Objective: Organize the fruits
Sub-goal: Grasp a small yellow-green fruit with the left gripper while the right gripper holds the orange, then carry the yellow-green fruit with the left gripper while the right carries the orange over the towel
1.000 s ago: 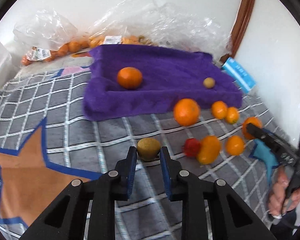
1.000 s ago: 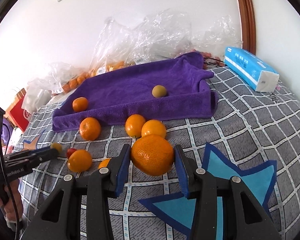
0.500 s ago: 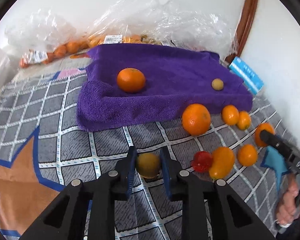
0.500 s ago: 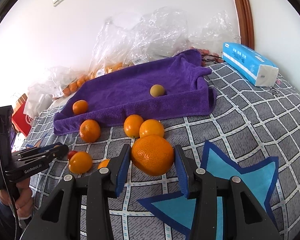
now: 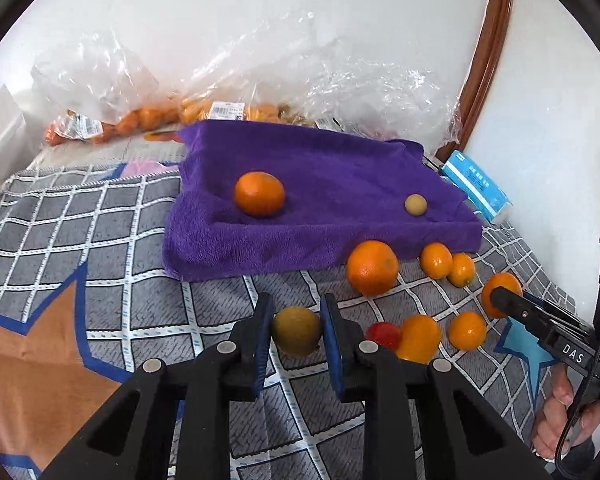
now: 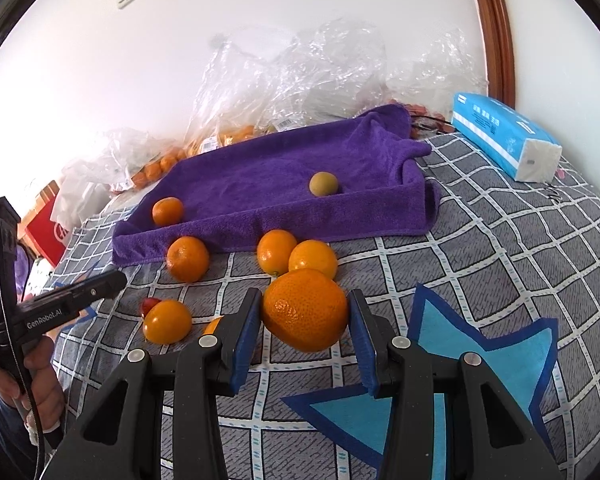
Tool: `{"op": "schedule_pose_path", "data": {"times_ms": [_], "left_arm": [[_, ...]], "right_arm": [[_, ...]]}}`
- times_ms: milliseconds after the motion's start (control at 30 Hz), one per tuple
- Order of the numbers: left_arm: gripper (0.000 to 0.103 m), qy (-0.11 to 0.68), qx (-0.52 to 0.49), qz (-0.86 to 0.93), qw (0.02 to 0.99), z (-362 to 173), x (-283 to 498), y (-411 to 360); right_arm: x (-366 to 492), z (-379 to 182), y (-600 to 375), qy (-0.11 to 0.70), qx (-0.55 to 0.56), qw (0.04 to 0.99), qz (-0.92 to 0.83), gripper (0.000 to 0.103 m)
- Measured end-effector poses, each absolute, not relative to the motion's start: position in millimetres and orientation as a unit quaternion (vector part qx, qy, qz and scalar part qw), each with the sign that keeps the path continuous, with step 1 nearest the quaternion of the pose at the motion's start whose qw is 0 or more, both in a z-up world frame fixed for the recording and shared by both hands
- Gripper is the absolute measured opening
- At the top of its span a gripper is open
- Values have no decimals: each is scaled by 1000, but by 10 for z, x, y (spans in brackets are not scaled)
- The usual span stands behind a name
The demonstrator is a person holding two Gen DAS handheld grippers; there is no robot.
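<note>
We see a grey checked bedspread (image 5: 112, 240) against a white wall (image 6: 260, 20). Our left tongs (image 5: 296, 334) clamp a greenish-yellow fruit (image 5: 297, 331); our right tongs (image 6: 305, 322) clamp a large orange (image 6: 305, 309), both near the purple towel (image 6: 268, 184).

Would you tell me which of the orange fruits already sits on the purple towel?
The round orange fruit on the purple towel's left part; the other loose ones lie on the checked cloth.

7 oranges (image 6: 305, 309), 2 yellow-green fruits (image 5: 296, 330), 1 red fruit (image 5: 383, 334), 1 purple towel (image 5: 332, 184), 1 tissue pack (image 6: 505, 136)
</note>
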State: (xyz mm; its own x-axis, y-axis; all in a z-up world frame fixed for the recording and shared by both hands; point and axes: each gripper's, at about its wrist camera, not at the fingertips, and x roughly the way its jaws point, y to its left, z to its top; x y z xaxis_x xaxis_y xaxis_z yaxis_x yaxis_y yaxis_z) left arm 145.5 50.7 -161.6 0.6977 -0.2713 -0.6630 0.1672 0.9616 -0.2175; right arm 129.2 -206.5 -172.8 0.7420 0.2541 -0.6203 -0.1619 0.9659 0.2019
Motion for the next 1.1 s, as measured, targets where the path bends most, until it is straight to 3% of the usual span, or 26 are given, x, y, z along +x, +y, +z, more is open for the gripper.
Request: {"op": "schedule_pose_path", "data": {"times_ms": [933,1100], "left_arm": [[23,402,-67,-78,910,-1710,1488,548],[23,369,-67,-97,922,-1627,1396,537]], "right_arm": [[1285,-1731,-2049,339,57,933,101,43],[1275,-1725,-2055,337,60,934,103,43]]}}
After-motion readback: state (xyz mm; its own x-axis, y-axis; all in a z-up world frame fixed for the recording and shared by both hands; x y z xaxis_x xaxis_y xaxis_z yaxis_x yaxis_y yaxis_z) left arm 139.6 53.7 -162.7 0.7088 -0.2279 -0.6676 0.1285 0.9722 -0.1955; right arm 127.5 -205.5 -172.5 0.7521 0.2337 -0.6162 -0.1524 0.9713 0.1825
